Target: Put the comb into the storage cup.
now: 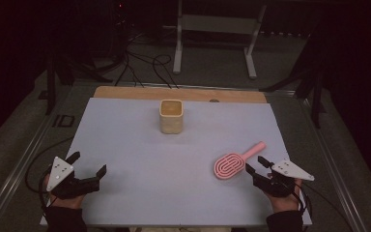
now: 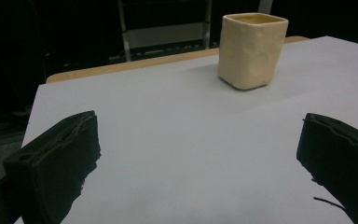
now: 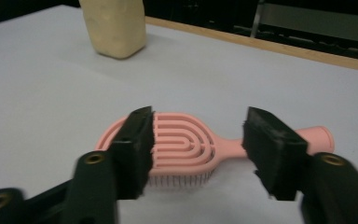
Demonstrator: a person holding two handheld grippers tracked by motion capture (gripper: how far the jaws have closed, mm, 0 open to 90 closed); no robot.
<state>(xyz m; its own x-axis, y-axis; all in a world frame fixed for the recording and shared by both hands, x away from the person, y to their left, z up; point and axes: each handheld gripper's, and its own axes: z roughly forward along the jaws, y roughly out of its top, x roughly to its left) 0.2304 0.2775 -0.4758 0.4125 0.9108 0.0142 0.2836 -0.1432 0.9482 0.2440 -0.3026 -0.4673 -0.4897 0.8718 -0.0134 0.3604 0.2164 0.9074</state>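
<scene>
A pink hairbrush [image 1: 229, 166] lies flat on the white table sheet [image 1: 149, 154] at the right, its handle pointing to the far right. My right gripper [image 1: 256, 165] is just to the near right of the brush head, low over the sheet. In the right gripper view the brush [image 3: 182, 140] lies just beyond my right gripper [image 3: 198, 144], whose jaws stand partly apart and touch nothing. A cream square cup [image 1: 171, 117] stands upright at the far middle. My left gripper [image 1: 88, 163] rests at the near left, wide open and empty, facing the cup [image 2: 252, 44].
A bare wooden strip [image 1: 178, 94] runs along the table's far edge. Beyond it, a white metal stand [image 1: 217, 29] and dark cables [image 1: 145, 63] lie on the floor. The cup [image 3: 114, 28] sits well beyond the brush.
</scene>
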